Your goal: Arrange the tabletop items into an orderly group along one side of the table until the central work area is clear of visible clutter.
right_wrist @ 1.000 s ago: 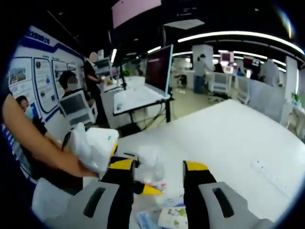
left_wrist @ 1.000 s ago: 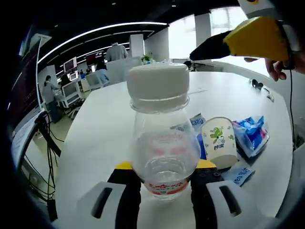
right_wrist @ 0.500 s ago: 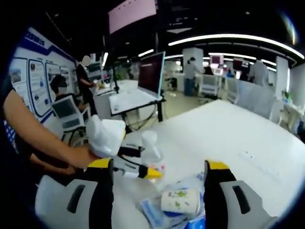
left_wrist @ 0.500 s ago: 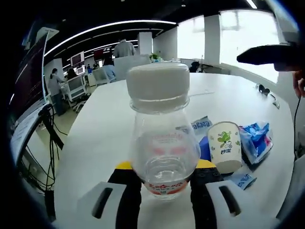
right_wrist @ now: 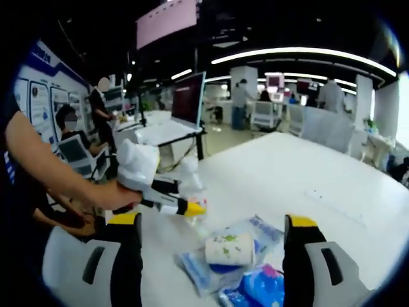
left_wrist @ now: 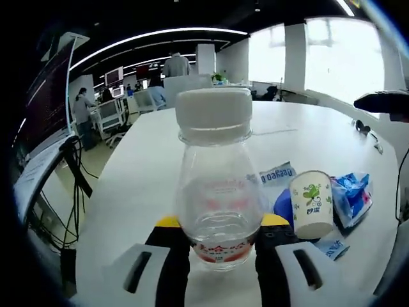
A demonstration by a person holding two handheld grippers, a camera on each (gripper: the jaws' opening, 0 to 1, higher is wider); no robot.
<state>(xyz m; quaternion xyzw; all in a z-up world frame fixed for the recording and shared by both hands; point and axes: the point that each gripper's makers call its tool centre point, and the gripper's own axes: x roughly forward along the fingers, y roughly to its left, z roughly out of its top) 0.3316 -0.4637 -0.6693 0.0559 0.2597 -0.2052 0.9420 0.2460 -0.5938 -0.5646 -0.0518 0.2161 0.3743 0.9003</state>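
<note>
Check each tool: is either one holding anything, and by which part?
The left tool grips the clear bottle low on its body, near the base. The right tool is open and empty, above the paper cup and packets.

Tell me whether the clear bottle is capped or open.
Capped: a white cap sits on the neck of the bottle, which stands upright, gripped by the left gripper.

Hand-held gripper [right_wrist: 214, 246] — white housing, black jaws, yellow tips.

Left gripper [left_wrist: 218, 240] clamped (something held) — right gripper [right_wrist: 214, 256] agape.
</note>
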